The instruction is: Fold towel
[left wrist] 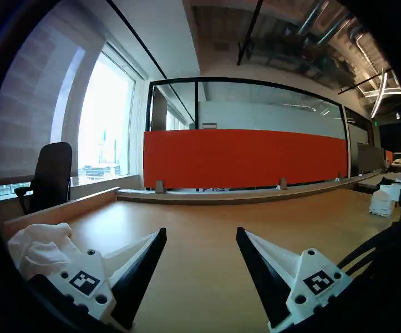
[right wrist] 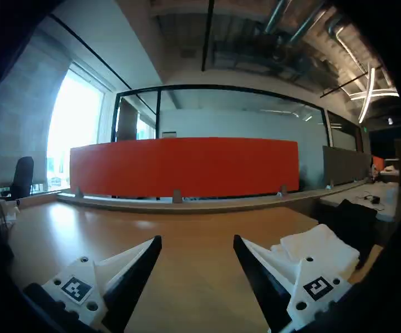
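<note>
My left tool (left wrist: 201,230) and right tool (right wrist: 197,238) spread, empty; towel (left wrist: 39,247), left of the orange screen (left wrist: 244,158), looks soft, limp: I'd pinch a corner.

- Light-brown wooden surface (left wrist: 211,250): plain, with pale glare.
- Orange-red flat divider panel (left wrist: 244,158), mid-frame: one solid colour.
- White crumpled cloth towel (left wrist: 39,247), lower left of the left gripper view: unpatterned.
- White folded cloth towel (right wrist: 319,244), lower right of the right gripper view: unpatterned.
- Fingers (left wrist: 136,272) of the left gripper (left wrist: 201,233): white shells, black inner faces, black-and-white square tags.
- Black office chair (left wrist: 53,175), left edge.
</note>
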{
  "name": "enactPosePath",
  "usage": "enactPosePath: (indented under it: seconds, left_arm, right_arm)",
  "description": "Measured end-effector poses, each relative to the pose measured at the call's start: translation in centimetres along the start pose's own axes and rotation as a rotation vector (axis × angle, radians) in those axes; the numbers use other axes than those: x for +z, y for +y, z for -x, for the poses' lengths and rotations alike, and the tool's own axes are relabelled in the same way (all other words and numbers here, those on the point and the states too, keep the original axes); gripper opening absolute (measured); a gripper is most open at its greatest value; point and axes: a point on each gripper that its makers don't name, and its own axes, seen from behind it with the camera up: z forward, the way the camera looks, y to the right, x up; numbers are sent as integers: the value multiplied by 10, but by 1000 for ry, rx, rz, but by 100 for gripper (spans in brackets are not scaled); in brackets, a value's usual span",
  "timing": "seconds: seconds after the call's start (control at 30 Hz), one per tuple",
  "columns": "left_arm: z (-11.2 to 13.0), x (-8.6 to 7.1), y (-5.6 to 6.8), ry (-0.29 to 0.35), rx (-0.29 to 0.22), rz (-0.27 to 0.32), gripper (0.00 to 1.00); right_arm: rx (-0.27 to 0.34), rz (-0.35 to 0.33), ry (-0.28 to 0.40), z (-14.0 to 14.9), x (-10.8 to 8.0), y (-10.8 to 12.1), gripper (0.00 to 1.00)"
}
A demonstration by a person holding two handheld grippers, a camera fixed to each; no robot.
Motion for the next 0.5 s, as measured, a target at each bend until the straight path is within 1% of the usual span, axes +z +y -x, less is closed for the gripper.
enactPosePath:
  seconds: [0.2, 0.5]
  left_arm:
    - [0, 0, 0, 0, 0, 0, 93]
    - [0, 0, 1, 0, 0, 0, 93]
  right_arm:
    - [-16, -4, 2, 1, -2, -1, 100]
    - [-15, -8, 2, 2, -1, -1, 100]
